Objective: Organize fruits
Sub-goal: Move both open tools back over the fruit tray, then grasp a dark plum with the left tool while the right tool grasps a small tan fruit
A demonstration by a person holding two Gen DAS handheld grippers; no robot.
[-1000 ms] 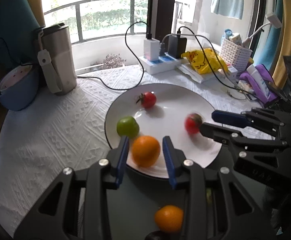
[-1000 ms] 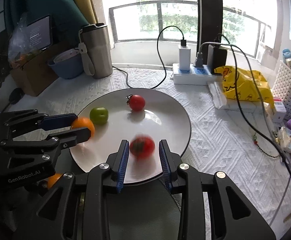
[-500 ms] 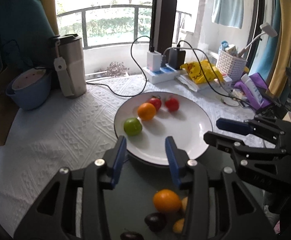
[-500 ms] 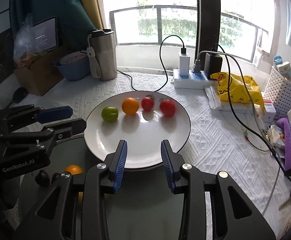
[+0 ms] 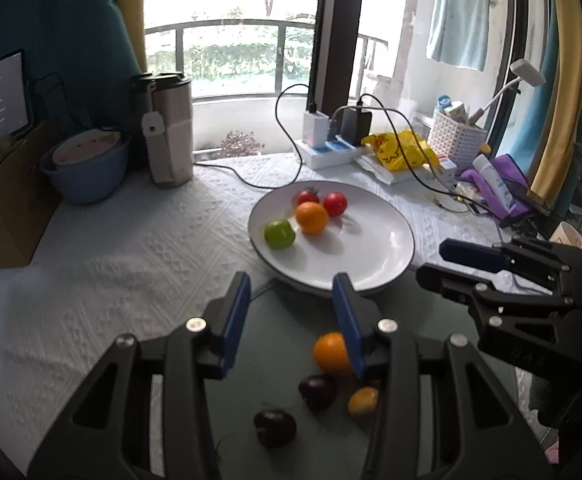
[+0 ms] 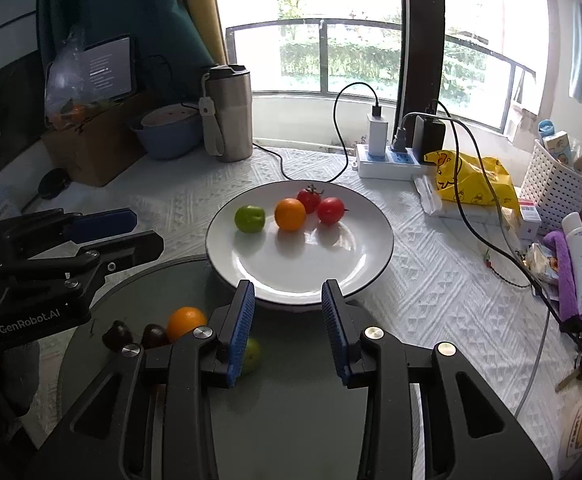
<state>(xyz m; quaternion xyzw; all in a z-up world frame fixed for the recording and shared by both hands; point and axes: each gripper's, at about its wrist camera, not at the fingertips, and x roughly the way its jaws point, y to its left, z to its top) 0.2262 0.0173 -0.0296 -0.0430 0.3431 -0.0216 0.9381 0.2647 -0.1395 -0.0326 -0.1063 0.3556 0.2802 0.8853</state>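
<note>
On the white embossed tablecloth (image 6: 179, 204) stands a white plate (image 6: 331, 268) with a dark rim, and four fruits sit in a row across its far half: a green fruit (image 6: 249, 219) at the left, an orange (image 6: 290, 214) just right of it, a stemmed red tomato (image 6: 309, 199) behind and touching the orange, and a second red tomato (image 6: 331, 210) at the right end. Nearer than the plate lies a round grey-green tray (image 6: 291, 400), which the plate's near edge overlaps. On the tray's left part lie a second orange (image 6: 185, 321), two dark plums (image 5: 275, 427), a small yellow-orange fruit (image 5: 363, 400) and a second green fruit (image 6: 251, 354) partly hidden behind a blue pad. The left gripper (image 5: 293, 312) hovers over the tray's far edge, its jaws released with nothing between the blue pads; the tray orange shows just behind its right finger without being grasped. The right gripper (image 6: 287, 314) hangs over the plate's near rim, likewise parted and empty. Each gripper appears at the side of the other's view, jaws apart. At the far left stand a steel tumbler (image 6: 230, 114) and a blue bowl (image 6: 169, 132); at the far right a power strip (image 6: 391, 160) with chargers, a yellow bag (image 6: 471, 180) and a white basket (image 6: 557, 188).
</note>
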